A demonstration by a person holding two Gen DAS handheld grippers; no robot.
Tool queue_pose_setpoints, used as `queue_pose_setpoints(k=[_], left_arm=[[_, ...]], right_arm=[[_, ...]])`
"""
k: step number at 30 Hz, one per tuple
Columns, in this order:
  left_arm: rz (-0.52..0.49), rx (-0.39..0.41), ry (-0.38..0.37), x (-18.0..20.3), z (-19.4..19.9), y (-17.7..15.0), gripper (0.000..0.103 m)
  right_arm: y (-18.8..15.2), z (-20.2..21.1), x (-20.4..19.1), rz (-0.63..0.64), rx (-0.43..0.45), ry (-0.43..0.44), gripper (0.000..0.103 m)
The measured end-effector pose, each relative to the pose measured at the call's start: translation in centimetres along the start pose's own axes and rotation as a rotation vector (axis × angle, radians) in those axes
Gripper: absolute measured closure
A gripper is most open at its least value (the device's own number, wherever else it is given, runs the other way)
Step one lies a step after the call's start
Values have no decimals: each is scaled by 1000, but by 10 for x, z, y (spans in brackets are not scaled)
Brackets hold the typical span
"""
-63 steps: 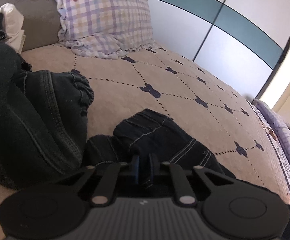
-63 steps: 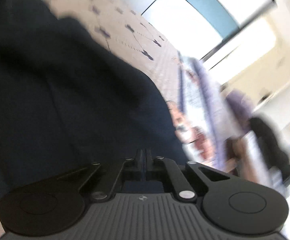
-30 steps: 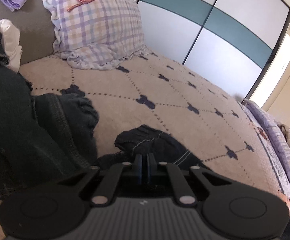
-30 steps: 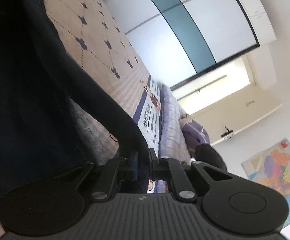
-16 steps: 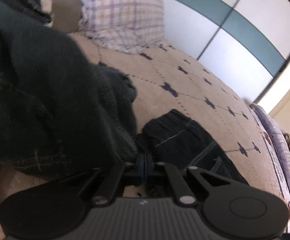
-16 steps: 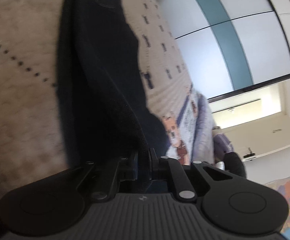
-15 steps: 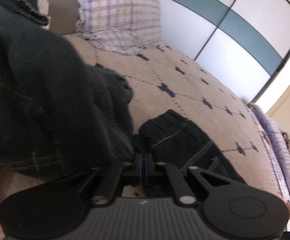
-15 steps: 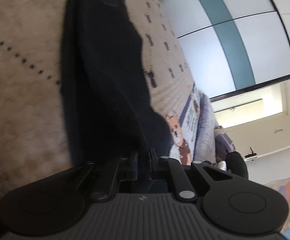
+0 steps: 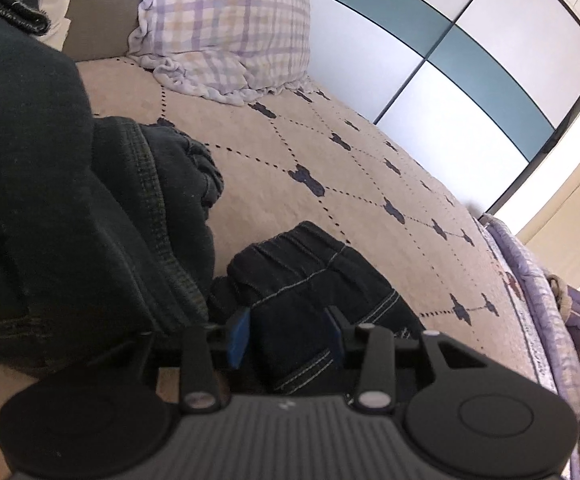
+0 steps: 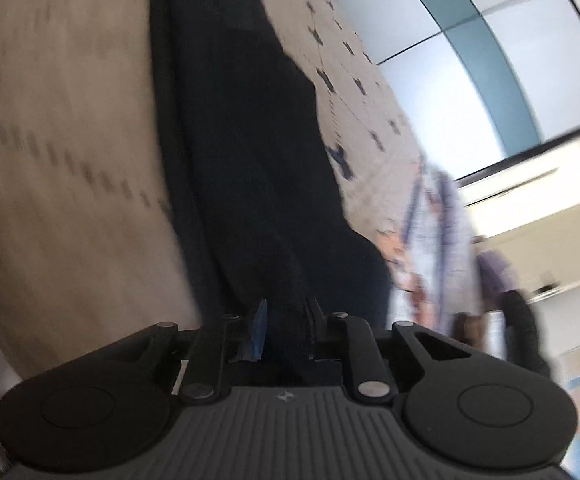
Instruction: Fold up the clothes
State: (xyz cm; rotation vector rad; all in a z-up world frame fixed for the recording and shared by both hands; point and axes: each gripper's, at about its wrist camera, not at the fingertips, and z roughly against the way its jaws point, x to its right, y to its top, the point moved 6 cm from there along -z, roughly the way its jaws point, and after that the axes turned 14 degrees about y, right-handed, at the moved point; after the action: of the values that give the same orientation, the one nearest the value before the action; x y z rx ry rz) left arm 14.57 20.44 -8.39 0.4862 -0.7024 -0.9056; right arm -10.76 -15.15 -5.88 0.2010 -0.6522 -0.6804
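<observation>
Dark denim trousers (image 9: pixel 314 280) lie on the beige quilted bedspread (image 9: pixel 330 168), their stitched hem end directly ahead of the left gripper (image 9: pixel 285 336), whose jaws are opening, with the cloth between the blue pads and no visible pinch. A larger heap of dark green-black denim (image 9: pixel 69 220) rises at the left of that view, and a purple checked pillow (image 9: pixel 225 28) leans at the head of the bed, before the white-and-teal wardrobe doors (image 9: pixel 450 80). In the blurred right wrist view, the right gripper (image 10: pixel 285 332) is likewise opening, a long dark fold of the trousers (image 10: pixel 249 160) running between its fingers and away across the bedspread (image 10: pixel 69 160).
</observation>
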Motion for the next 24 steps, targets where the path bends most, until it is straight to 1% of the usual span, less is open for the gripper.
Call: queue_pose_setpoints(k=[2,4,6,7,11,14,16,21,22,24], left_arm=[[-11,8,13,1,0,-2,63],[-33,19,27,3,1,-3,63],[-58,30,41,4,3,-3,68],[-69,37,45,4,4,-3,72],[-71,67,23,3,10,4,76],[-69,66,4,3,10,6,76],[-71,61,-5,3,8,7,76],[-74,31,5,2,-1,5,77],[-78,38,10,3,0,5,90],[-90,64,19,4,4,6,94]], right_arm=[[21,0,-4,-40,56,62,84],[43,-4,-10,-60,109,99,84],[68,-8,-18,-71,164,130,84],[81,-14,-18,-72,191,141,84],[127,-36,-18,-100,254,182,84],[149,-53,-19,-145,258,234,84],[158,-63,-23,-151,248,254,84],[164,-81,-32,-132,229,244,84],[165,-84,-32,-130,227,245,84],[165,-84,-32,-139,237,250,90]])
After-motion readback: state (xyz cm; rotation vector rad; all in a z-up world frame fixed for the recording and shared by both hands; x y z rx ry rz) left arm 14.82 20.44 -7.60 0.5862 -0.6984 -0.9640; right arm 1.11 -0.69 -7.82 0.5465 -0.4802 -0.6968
